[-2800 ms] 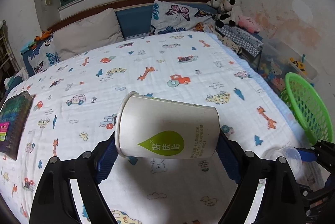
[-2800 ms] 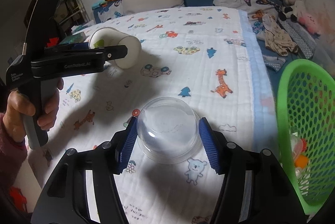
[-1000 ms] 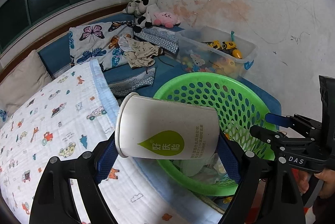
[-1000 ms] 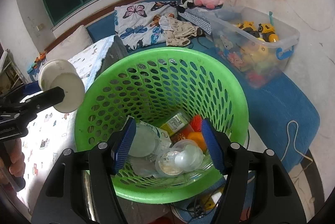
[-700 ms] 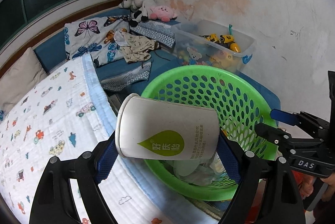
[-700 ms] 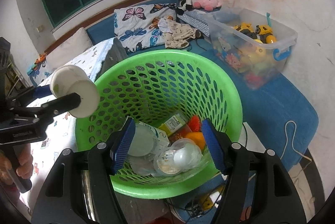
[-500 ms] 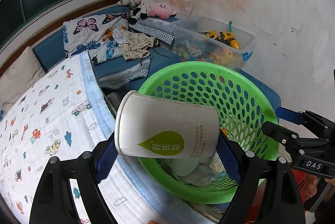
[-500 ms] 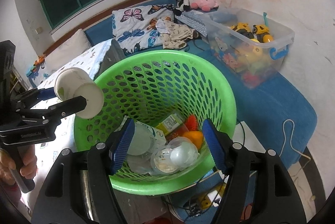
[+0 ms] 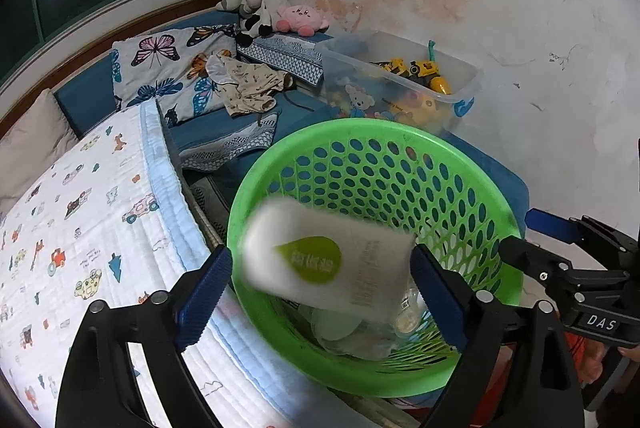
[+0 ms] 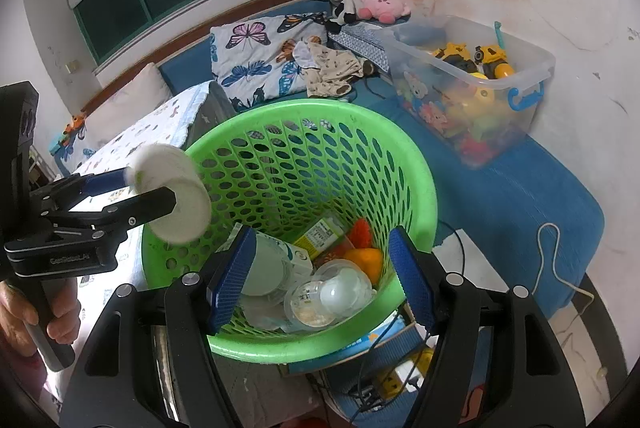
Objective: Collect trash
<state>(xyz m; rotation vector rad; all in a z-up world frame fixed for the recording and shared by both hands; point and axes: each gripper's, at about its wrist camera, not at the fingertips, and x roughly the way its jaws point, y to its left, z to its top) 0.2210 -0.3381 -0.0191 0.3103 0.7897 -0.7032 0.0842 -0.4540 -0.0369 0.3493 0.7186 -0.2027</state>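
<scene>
Paper cup: white, green leaf-shaped logo, lying sideways and motion-blurred between the blue pads of the left gripper. Gaps show on both sides between cup and pads; the fingers are spread and not pressing it. In the right wrist view the cup sits at the near rim of the basket, partly over its opening.

Laundry-style basket: bright green perforated plastic, round, standing beside the bed. Contents, seen from the right wrist view: clear dome lid, white cup with printed label, a yellow-green carton, orange and red pieces.

Right gripper: held above the basket mouth, fingers wide apart, nothing between them.

Bed: white quilt with printed cars and animals, pale blue border.

Butterfly-print pillow: at the head of the bed, on the blue mattress.

Crumpled beige garment: beside the pillow.

Plush toys: black-and-white cow and a pink one, against the wall.

Clear storage bin: blue handles, filled with toys, behind the basket.
</scene>
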